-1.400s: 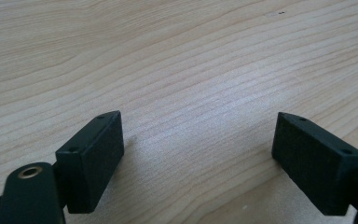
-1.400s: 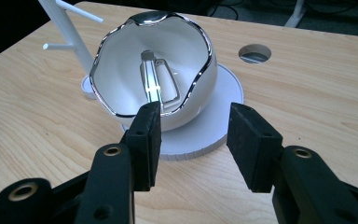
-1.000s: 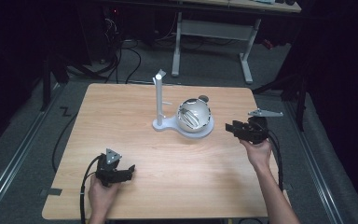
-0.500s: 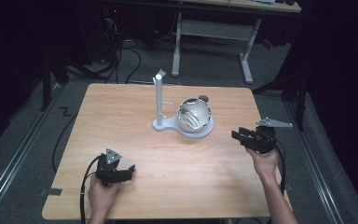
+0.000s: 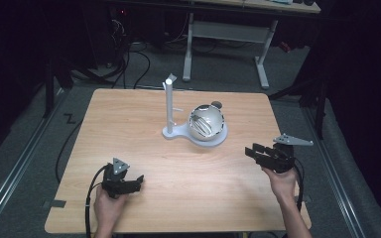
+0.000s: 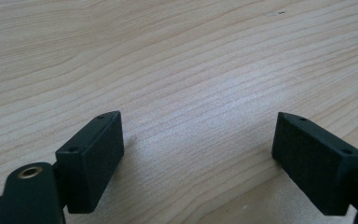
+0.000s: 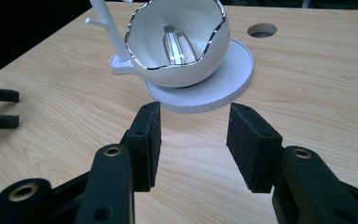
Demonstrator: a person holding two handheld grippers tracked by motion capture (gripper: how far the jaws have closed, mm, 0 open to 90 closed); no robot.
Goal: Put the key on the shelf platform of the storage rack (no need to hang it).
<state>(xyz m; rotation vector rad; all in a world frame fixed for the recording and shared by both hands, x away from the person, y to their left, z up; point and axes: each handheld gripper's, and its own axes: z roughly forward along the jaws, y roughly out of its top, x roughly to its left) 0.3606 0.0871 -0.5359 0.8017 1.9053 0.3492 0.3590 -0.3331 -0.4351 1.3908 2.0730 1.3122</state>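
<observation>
High view – left gripper (image 5: 138,179) and right gripper (image 5: 250,151) rest apart on the table (image 5: 129,119) (both jaws wide, empty)

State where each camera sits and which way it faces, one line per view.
High view: above the person's side, looking forward and down at the table; forearms and both hand-held grippers, left and right, show.
Left gripper view: on the left hand-held gripper, looking at bare table; jaws wide apart.
Right gripper view: on the right hand-held gripper, facing the bowl.
High and right gripper views share bowl and stand.
</observation>
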